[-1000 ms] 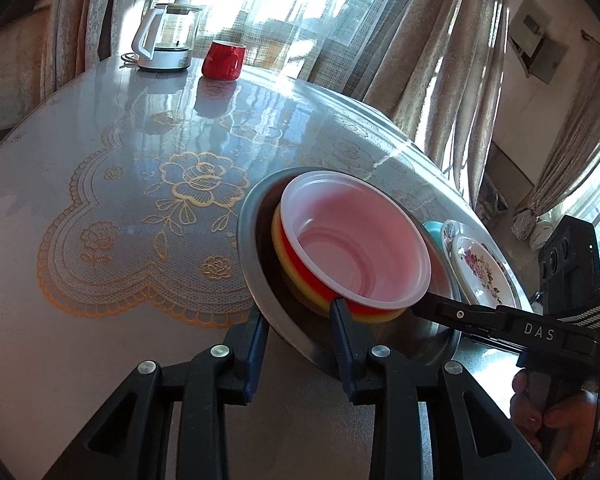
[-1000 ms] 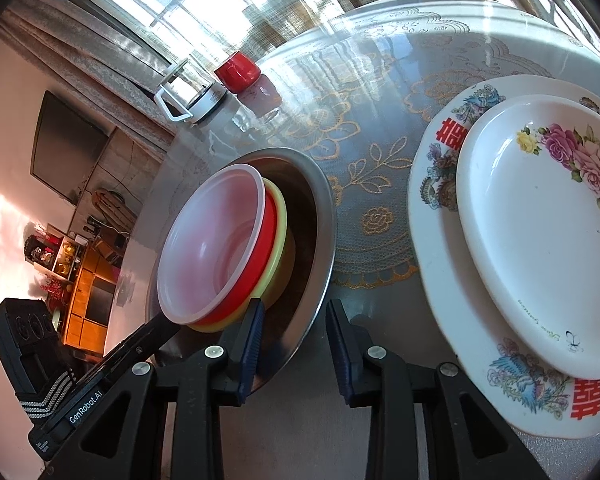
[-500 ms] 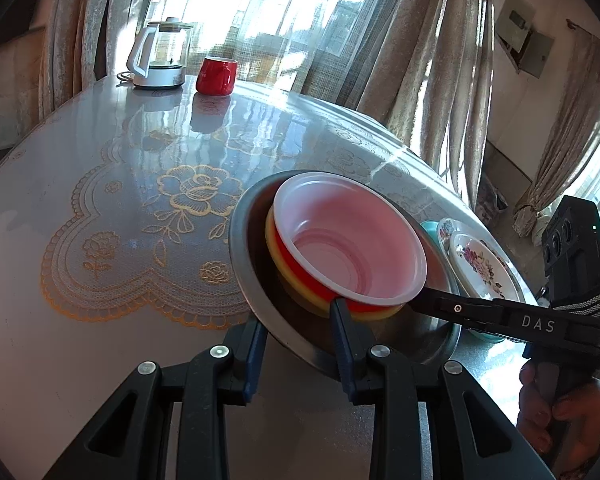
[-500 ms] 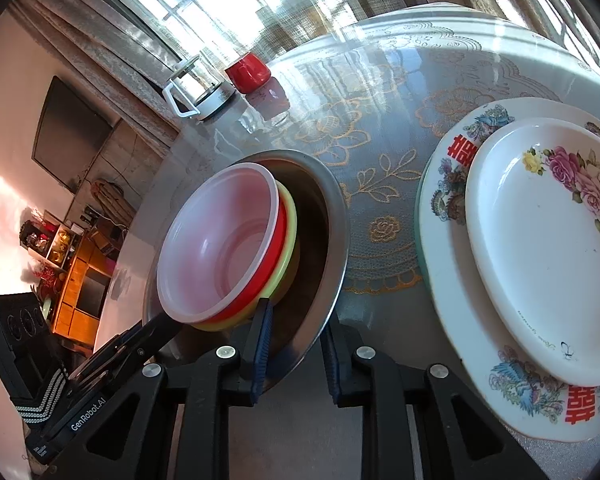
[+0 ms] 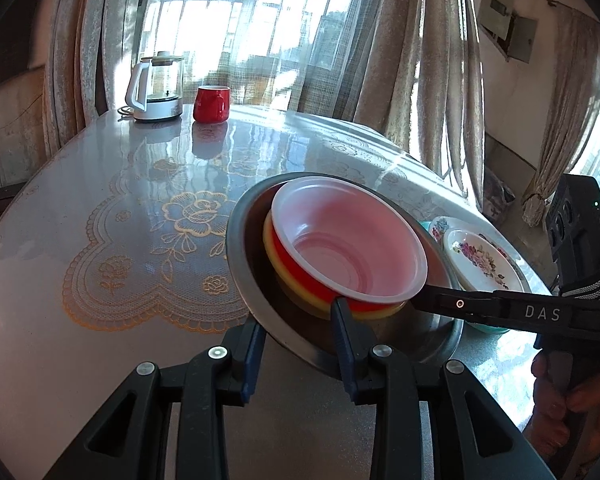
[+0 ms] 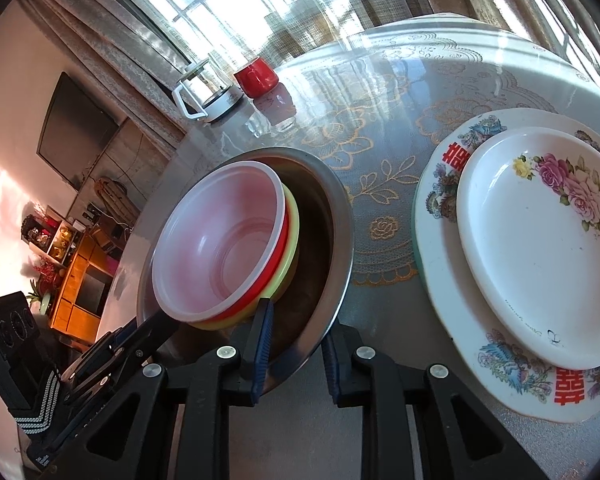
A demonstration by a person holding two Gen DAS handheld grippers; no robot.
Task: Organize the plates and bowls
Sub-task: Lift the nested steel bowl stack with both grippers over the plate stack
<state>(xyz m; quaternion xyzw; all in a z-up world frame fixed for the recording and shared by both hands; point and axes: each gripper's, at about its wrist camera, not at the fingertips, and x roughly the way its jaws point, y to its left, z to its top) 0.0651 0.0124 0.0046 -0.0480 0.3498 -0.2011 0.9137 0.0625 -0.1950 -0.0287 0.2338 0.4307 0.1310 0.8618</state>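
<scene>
A steel bowl holds a nested stack: a white plastic bowl in a red one, in a yellow one. My left gripper straddles the steel bowl's near rim, jaws apart, one finger inside, one outside. My right gripper straddles the rim from the other side the same way; its arm shows in the left wrist view. I cannot tell if either one clamps the rim. Two stacked floral plates lie to the right.
A glass kettle and a red mug stand at the table's far side. A lace mat lies under glass left of the bowls. Curtains and windows are behind.
Both cameras have pitched up a little, so the bowl stack sits lower in each view. The right gripper's jaws have drawn closer around the steel bowl's rim.
</scene>
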